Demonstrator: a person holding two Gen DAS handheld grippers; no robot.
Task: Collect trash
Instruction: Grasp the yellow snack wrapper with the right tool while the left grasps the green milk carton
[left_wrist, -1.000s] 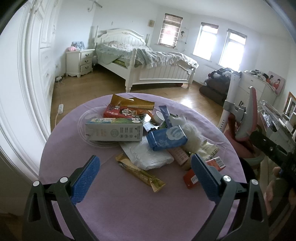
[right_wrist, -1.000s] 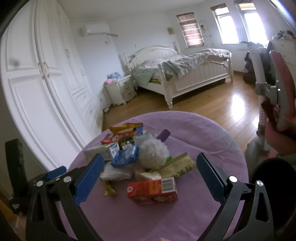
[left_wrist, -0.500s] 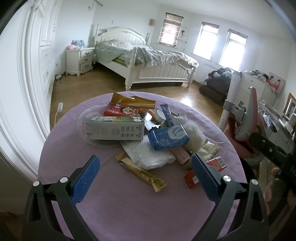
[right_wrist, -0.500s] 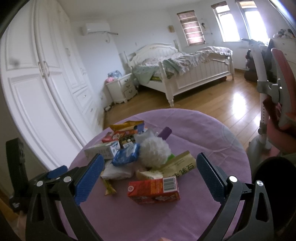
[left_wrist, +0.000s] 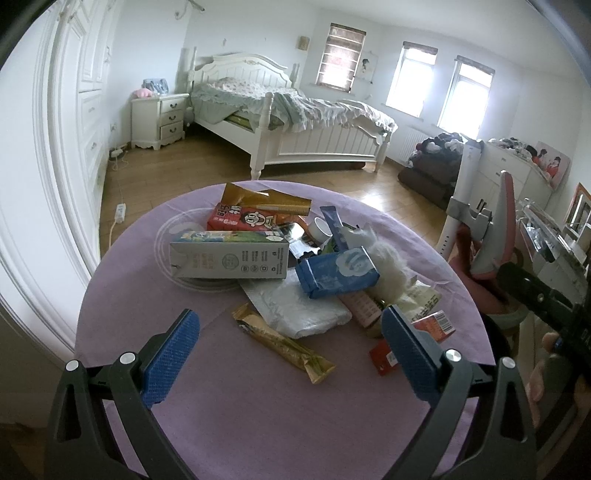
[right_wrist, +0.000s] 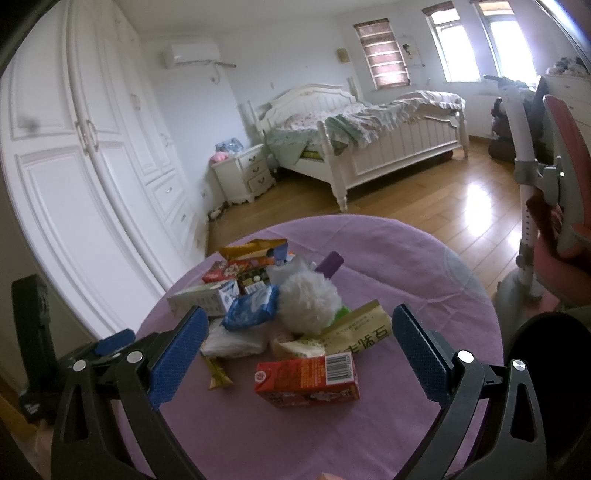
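Note:
A pile of trash lies on a round purple table (left_wrist: 240, 424). In the left wrist view it holds a grey milk carton (left_wrist: 229, 260), a blue packet (left_wrist: 338, 273), a white plastic bag (left_wrist: 299, 306), a gold snack wrapper (left_wrist: 282, 341), a red box (left_wrist: 240, 218) and a white fluffy ball (left_wrist: 388, 264). In the right wrist view a red juice carton (right_wrist: 308, 378) lies nearest, with the fluffy ball (right_wrist: 308, 302) and blue packet (right_wrist: 251, 306) behind. My left gripper (left_wrist: 288, 354) is open above the near table edge, over the gold wrapper. My right gripper (right_wrist: 295, 354) is open around the red carton, touching nothing.
A black bin (right_wrist: 550, 387) stands at the table's right edge. A pink and grey chair (left_wrist: 491, 236) is to the right. A white bed (left_wrist: 295, 125), a nightstand (left_wrist: 159, 120) and white wardrobes (right_wrist: 74, 166) stand beyond on the wood floor.
Both grippers have shifted slightly toward the pile; the trash sits a little lower and closer in both views. Both stay open and nothing on the table has moved.

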